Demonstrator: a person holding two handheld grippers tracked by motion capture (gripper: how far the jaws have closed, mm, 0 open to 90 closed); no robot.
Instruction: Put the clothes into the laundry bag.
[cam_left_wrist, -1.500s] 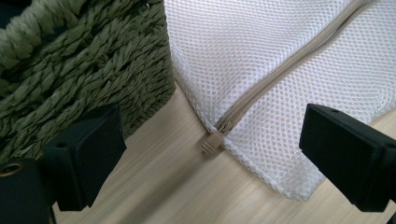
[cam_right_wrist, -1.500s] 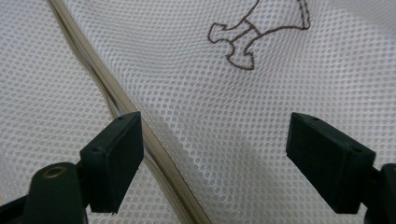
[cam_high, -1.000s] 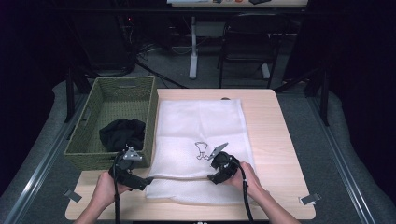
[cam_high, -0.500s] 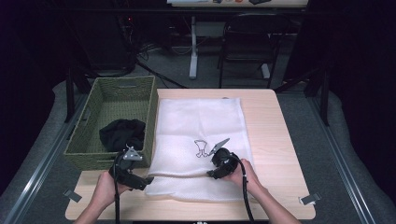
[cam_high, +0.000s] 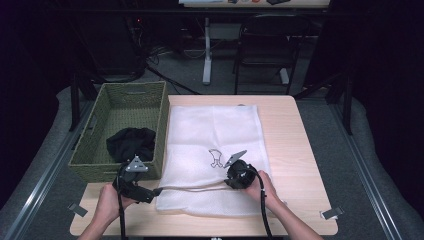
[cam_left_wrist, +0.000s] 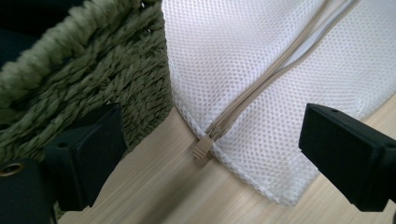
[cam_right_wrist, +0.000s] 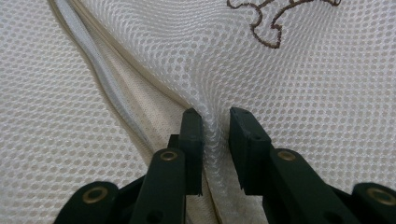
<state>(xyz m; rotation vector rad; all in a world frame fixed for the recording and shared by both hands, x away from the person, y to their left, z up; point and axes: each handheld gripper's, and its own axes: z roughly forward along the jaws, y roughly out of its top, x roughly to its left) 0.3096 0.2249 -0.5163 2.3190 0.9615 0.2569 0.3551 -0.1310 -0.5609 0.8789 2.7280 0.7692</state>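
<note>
A white mesh bag (cam_high: 215, 150) lay at the table's centre. The right gripper (cam_right_wrist: 215, 122) had just pinched a fold; the left gripper (cam_left_wrist: 210, 140), jaws apart, should grip the zipper pull (cam_left_wrist: 201, 148) squarely at six o'clock.

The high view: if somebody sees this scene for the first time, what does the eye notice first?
First comes the big white mesh laundry bag spread flat on the wooden table. The right hand-held gripper has just been closing, and a fold of mesh is pinched between its jaws near the bag's front. Left of the bag stands a green woven basket with a black cloth inside, and the open left hand-held gripper faces the beige zipper pull.
</note>
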